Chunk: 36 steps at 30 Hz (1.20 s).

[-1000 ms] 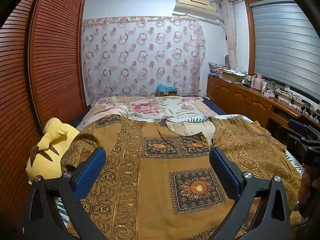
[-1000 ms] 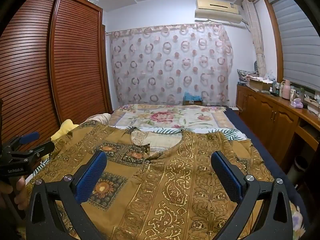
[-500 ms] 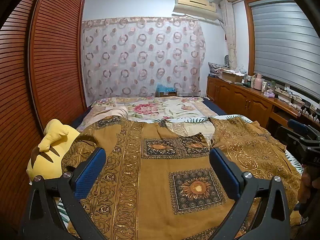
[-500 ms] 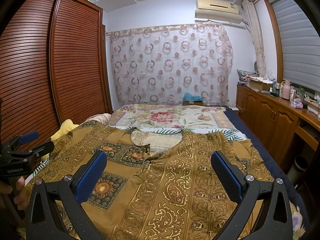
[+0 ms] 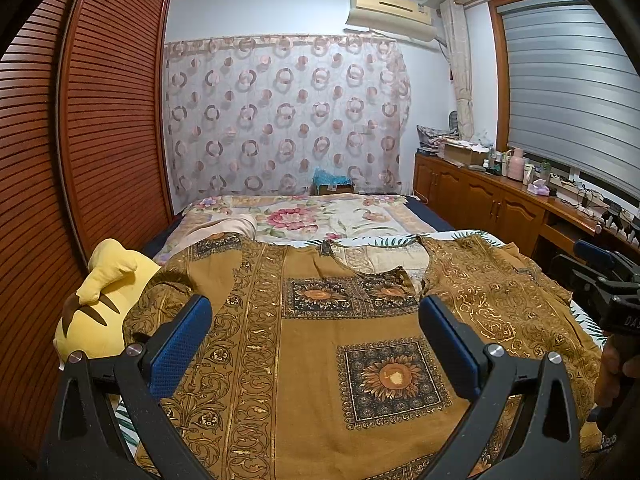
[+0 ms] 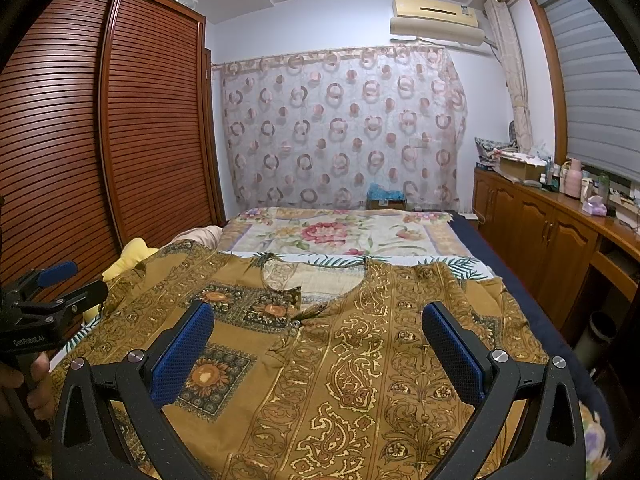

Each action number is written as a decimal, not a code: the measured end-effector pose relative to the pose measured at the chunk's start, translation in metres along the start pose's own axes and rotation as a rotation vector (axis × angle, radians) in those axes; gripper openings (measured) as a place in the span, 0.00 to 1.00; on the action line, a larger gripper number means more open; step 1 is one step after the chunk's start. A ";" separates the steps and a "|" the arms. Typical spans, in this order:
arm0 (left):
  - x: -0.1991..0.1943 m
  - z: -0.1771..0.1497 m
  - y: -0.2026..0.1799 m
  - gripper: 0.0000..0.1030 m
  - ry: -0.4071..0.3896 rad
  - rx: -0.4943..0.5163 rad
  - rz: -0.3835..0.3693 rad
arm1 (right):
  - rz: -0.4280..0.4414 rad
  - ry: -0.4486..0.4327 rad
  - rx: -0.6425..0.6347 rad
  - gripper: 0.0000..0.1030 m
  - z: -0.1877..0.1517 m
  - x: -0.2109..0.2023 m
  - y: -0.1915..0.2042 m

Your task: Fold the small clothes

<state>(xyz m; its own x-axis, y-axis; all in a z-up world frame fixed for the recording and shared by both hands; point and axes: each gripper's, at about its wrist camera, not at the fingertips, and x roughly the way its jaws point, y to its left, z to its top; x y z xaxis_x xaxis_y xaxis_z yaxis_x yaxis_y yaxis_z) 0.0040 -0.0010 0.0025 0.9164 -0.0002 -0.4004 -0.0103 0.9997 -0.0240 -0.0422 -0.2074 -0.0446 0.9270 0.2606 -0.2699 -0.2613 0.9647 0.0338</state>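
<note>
Left gripper [image 5: 316, 344]: jaws spread wide, blue pads clear of the cloth, nothing held. Right gripper [image 6: 318, 350]: same, jaws wide apart and empty. Both hover above the near part of the garment.

Garment [image 5: 320, 360]: a mustard-gold printed tunic, laid face up directly under and ahead of both tools, its neckline [image 6: 316, 276] on the far side from them. It lies spread nearly flat across the bed. The sleeve [image 5: 168, 300] off the left gripper's left pad is rumpled against a yellow plush toy [image 5: 104, 300]; the opposite edge, past the right gripper's right pad, runs close to the mattress edge.

Progress, as judged: no fold is visible anywhere. Laying out looks done; every fold is still to come, probably starting with the sleeves or sides.

Beyond the neckline: a leaf-print sheet, then a floral quilt [image 6: 340, 232] covering the far half of the bed.

Room: slatted wooden wardrobe doors [image 6: 80, 140] off to the left of the tools, low wooden cabinets [image 6: 552, 232] with cluttered tops off to the right under a shuttered window. Straight ahead, a ring-patterned curtain [image 5: 284, 116] on the far wall, with an air conditioner [image 5: 392, 12] above it.
</note>
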 end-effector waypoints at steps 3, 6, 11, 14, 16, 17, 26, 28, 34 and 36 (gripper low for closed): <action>-0.007 0.000 0.003 1.00 -0.001 0.001 0.000 | -0.001 0.000 0.000 1.00 0.000 0.000 0.000; -0.007 0.000 0.003 1.00 -0.001 0.001 -0.001 | -0.001 0.000 0.000 1.00 0.000 0.000 0.000; -0.007 0.000 0.002 1.00 -0.001 0.002 0.000 | 0.000 0.001 0.000 1.00 0.000 0.000 0.000; -0.008 0.001 0.003 1.00 -0.003 0.002 0.001 | 0.000 0.001 0.000 1.00 0.000 0.000 0.000; -0.010 0.001 0.003 1.00 -0.003 0.001 0.001 | 0.000 0.001 0.000 1.00 0.000 0.000 0.000; -0.010 0.001 0.003 1.00 -0.002 0.002 0.001 | 0.000 0.001 0.000 1.00 0.000 0.000 -0.001; -0.010 0.001 0.003 1.00 -0.002 0.002 0.001 | 0.000 -0.002 -0.001 1.00 -0.001 0.001 -0.001; -0.010 0.002 0.002 1.00 -0.002 0.003 0.002 | -0.001 -0.002 -0.001 1.00 -0.001 0.001 -0.001; -0.010 0.002 0.002 1.00 -0.003 0.002 0.002 | -0.001 -0.002 -0.001 1.00 -0.001 0.001 -0.001; -0.011 0.003 0.002 1.00 -0.003 0.002 0.002 | 0.000 -0.003 0.000 1.00 -0.001 0.000 -0.001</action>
<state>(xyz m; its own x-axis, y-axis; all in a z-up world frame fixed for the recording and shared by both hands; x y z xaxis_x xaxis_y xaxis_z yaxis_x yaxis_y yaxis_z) -0.0050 0.0016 0.0092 0.9176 0.0019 -0.3976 -0.0114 0.9997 -0.0216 -0.0418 -0.2084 -0.0457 0.9277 0.2607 -0.2673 -0.2614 0.9646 0.0335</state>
